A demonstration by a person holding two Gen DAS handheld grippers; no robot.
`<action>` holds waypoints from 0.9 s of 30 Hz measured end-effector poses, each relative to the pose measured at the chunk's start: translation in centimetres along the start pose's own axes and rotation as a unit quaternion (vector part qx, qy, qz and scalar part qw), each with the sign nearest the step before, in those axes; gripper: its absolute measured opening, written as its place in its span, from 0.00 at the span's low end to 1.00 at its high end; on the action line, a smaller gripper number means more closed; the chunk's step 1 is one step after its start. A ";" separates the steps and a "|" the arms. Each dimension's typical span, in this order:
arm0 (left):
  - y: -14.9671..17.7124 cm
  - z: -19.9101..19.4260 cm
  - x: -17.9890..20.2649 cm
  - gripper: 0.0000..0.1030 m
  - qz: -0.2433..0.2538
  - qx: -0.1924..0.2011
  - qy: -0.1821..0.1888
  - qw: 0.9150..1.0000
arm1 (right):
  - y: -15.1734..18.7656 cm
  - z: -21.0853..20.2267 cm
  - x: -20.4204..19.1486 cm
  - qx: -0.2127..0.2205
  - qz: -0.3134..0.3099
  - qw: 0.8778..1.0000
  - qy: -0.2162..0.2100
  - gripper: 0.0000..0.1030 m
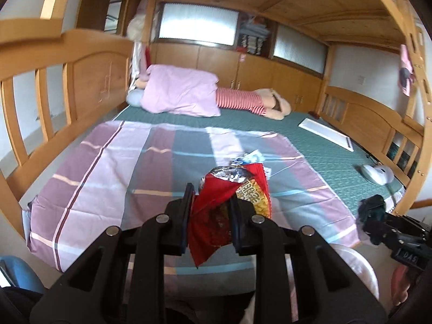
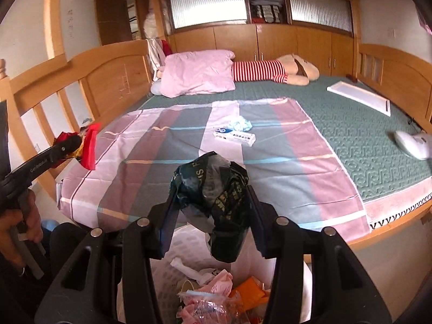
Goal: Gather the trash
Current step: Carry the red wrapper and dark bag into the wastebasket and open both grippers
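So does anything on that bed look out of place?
Yes. A crumpled blue wad and a small white box lie loose mid-way up the striped sheet, litter not yet collected. A flat white panel also sits askew on the green mattress near the far rail.

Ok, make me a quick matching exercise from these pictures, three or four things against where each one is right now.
Things:
1. red snack wrapper
2. dark plastic bag
3. white toothpaste box
4. pink pillow

Places:
A. flat on the striped sheet
B. in the left gripper
C. by the headboard
D. in the right gripper, above the waste bin

Pairs: 1-B, 2-D, 3-A, 4-C
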State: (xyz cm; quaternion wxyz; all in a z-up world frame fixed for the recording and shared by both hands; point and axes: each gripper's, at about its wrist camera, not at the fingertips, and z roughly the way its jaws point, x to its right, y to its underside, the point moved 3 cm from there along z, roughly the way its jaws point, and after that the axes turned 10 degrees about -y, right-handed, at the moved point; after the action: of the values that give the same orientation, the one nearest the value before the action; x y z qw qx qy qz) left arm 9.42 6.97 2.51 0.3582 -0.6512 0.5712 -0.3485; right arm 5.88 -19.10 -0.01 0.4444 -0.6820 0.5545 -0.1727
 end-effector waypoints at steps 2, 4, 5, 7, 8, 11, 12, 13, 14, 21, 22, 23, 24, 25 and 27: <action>0.0 -1.3 0.7 0.24 0.003 0.005 0.005 1.000 | -0.1 -1.2 -0.2 0.009 -0.004 1.000 -0.001 0.47; 0.1 -2.4 1.2 0.24 0.007 0.010 0.006 1.000 | -0.3 -2.5 -0.2 0.020 -0.006 1.000 -0.004 0.47; 0.1 -3.0 1.6 0.24 0.011 0.014 0.004 1.000 | -0.3 -3.0 -0.2 0.023 -0.006 1.000 -0.004 0.47; 0.4 -3.7 2.1 0.24 0.014 0.017 0.010 1.000 | -0.3 -4.0 -0.3 0.030 -0.009 0.999 -0.007 0.47; 0.9 -4.1 2.3 0.24 0.012 0.018 0.017 1.000 | -0.2 -4.3 -0.4 0.032 -0.009 0.999 -0.008 0.47; 2.2 -4.1 3.0 0.24 0.017 0.005 0.029 0.999 | 0.6 -4.5 -0.5 0.021 -0.006 1.000 -0.021 0.48; 2.6 -4.0 3.3 0.24 0.021 -0.001 0.032 0.999 | 1.2 -4.0 -0.4 0.007 -0.005 1.000 -0.024 0.48; 3.0 -3.9 3.6 0.24 0.025 -0.006 0.035 0.999 | 1.8 -3.7 -0.4 -0.003 -0.007 1.000 -0.020 0.48; 3.3 -3.7 3.8 0.24 0.028 -0.011 0.039 0.999 | 2.4 -3.3 -0.3 -0.012 -0.009 1.000 -0.014 0.48; 4.5 -3.4 5.1 0.24 0.038 -0.025 0.048 0.998 | 4.6 -1.6 0.1 -0.066 0.007 0.997 -0.026 0.55; 4.7 -3.3 5.2 0.24 0.040 -0.028 0.049 0.998 | 4.9 -1.4 0.1 -0.078 0.007 0.996 -0.031 0.58; 5.0 -3.2 5.4 0.24 0.043 -0.031 0.050 0.997 | 5.0 -1.3 0.1 -0.080 0.007 0.996 -0.035 0.60; 5.2 -3.0 5.5 0.24 0.045 -0.035 0.052 0.997 | 5.1 -1.4 0.2 -0.078 0.009 0.996 -0.036 0.65; 5.4 -2.9 5.6 0.24 0.046 -0.038 0.054 0.997 | 5.0 -1.7 0.5 -0.071 0.016 0.997 -0.037 0.70; 5.8 -2.7 5.8 0.24 0.048 -0.046 0.058 0.996 | 4.4 -2.7 1.3 -0.051 0.039 0.997 -0.041 0.73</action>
State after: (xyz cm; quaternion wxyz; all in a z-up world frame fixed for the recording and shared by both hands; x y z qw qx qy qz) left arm 4.85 0.45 -0.92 0.3108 -0.6176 0.6367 -0.3414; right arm 1.73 -21.29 -2.36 0.4380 -0.6880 0.5702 -0.0983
